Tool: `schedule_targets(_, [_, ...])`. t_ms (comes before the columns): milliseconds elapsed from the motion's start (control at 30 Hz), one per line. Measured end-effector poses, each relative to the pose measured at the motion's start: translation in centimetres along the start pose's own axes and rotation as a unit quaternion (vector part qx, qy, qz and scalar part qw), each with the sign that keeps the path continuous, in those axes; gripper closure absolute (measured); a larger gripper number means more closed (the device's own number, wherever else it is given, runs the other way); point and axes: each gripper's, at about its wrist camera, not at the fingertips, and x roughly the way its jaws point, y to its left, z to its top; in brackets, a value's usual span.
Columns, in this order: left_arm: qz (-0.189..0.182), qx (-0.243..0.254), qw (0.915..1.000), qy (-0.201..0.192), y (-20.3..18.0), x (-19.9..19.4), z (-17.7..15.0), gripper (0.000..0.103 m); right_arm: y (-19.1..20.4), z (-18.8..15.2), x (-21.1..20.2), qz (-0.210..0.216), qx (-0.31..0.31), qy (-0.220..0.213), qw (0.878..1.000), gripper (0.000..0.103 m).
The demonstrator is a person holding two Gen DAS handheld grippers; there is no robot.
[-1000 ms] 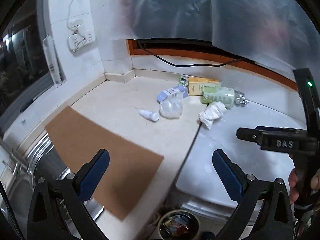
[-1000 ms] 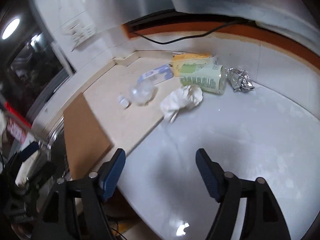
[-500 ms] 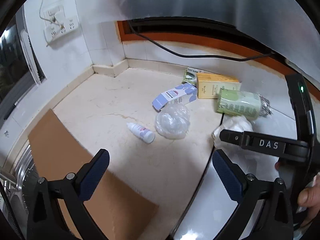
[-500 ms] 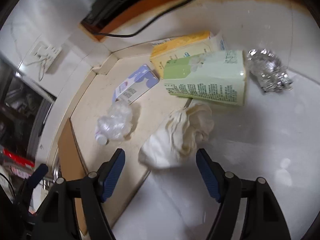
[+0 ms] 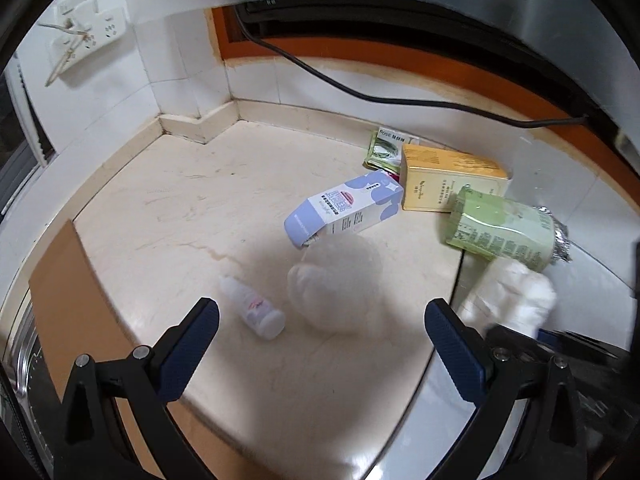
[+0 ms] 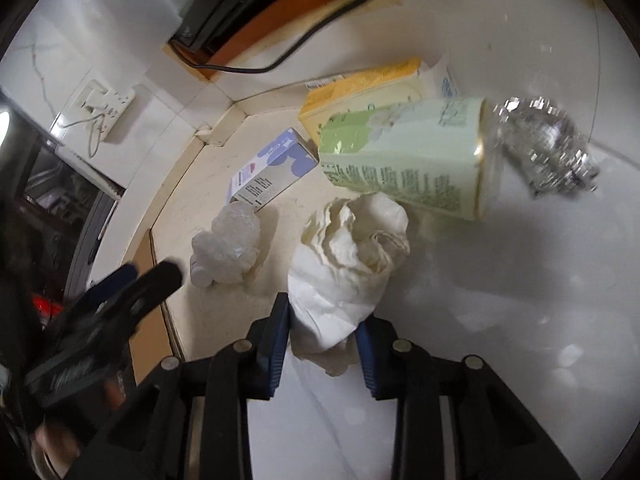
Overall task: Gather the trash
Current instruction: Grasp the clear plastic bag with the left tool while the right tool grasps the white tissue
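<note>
Trash lies on the counter: a crumpled white tissue (image 6: pixel 348 256), a green carton (image 6: pixel 404 160), a yellow box (image 6: pixel 360 88), a purple-and-white box (image 6: pixel 272 168), a crumpled clear plastic wad (image 6: pixel 228 240), a foil ball (image 6: pixel 544 148) and a small white bottle (image 5: pixel 256 308). My right gripper (image 6: pixel 324 344) is shut on the tissue's near end. My left gripper (image 5: pixel 320 348) is open and empty, just short of the plastic wad (image 5: pixel 336 280) and the bottle. The tissue also shows in the left wrist view (image 5: pixel 508 296).
A brown board (image 5: pixel 68 300) lies at the counter's left edge beside a steel sink (image 5: pixel 24 360). A black cable (image 5: pixel 360 92) runs along the back wall. A wall socket (image 5: pixel 88 36) is at the upper left. A white surface (image 6: pixel 520 320) adjoins the beige counter (image 5: pixel 180 208).
Both grippers moved forward toward the trash. My right gripper closed from open onto the white tissue. My left gripper stayed open.
</note>
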Motion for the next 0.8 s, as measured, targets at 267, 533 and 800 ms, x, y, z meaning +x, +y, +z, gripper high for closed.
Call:
schedule_targets(267, [0.012,0.019,0.9992,0.034,-0.9,4.1,1.6,0.006,0.0,0.0,-3.9,-0.021,-0.071,-0.039,0.997,0.072])
schedule_targets(533, [0.025,0.029,0.9963,0.077,-1.3,7.3,1.5,0.041,-0.8,0.2,-4.8,-0.045,-0.093,-0.051,0.993,0.072])
schedule_targets(800, [0.023,0.028,0.9985,0.043,-1.6,4.9,0.0,0.058,-0.9,-0.5,-5.4,-0.056,-0.106,-0.052,0.991,0.072])
